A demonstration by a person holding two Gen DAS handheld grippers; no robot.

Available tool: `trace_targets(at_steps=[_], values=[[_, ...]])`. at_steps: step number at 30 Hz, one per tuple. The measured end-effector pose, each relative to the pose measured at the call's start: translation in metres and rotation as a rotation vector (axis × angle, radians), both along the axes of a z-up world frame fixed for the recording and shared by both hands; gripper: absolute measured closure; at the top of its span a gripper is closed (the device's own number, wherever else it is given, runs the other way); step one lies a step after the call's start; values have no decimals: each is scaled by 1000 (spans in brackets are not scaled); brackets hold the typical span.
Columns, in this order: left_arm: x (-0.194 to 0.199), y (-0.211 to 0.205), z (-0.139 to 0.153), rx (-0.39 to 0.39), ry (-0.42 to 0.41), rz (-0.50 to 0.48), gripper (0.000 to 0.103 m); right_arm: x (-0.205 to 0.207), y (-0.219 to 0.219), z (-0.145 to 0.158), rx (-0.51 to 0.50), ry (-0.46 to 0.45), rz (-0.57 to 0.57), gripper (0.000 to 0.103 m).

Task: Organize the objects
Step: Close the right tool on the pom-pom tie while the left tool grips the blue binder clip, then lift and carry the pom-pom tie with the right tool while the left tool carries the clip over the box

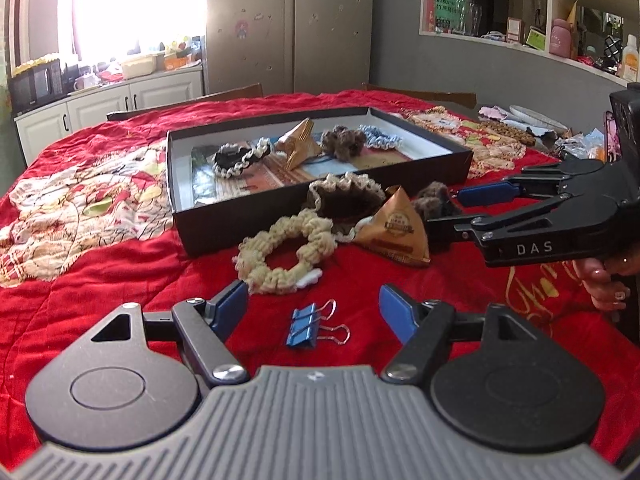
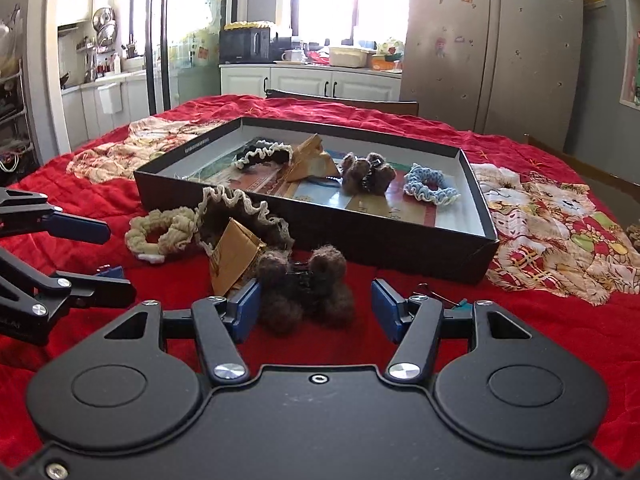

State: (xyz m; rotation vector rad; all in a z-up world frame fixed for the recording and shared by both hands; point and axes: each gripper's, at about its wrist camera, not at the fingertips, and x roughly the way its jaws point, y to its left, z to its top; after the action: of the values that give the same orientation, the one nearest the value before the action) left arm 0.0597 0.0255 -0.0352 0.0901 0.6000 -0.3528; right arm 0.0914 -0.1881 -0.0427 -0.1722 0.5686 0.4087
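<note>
Blue binder clip (image 1: pixel 306 330) lies flat, wire handles pointing right.

The left gripper (image 1: pixel 312 308) points forward and a little downward. Its two blue pads (image 1: pixel 230 306) stand wide apart, at about 9 and 3 o'clock of the gap, and nothing is pressed between them. The right gripper (image 2: pixel 314 308) also points forward and a little downward, with its jaws apart and the pads (image 2: pixel 246 312) not squeezing anything. In the left wrist view, the right gripper (image 1: pixel 448 216) comes in from 3 o'clock, and the person's fingers (image 1: pixel 604 284) hold its handle from below.
</note>
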Motion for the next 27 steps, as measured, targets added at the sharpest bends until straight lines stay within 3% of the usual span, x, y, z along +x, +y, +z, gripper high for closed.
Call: trace_targets(at_steps=[13, 21, 27], values=[[2, 8, -7, -22, 45, 9, 40, 10, 10, -4, -10, -6, 2, 50], [4, 9, -7, -19, 46, 30, 66, 13, 13, -6, -21, 7, 20, 61], [5, 10, -7, -13, 46, 36, 67, 11, 13, -6, -25, 2, 23, 65]])
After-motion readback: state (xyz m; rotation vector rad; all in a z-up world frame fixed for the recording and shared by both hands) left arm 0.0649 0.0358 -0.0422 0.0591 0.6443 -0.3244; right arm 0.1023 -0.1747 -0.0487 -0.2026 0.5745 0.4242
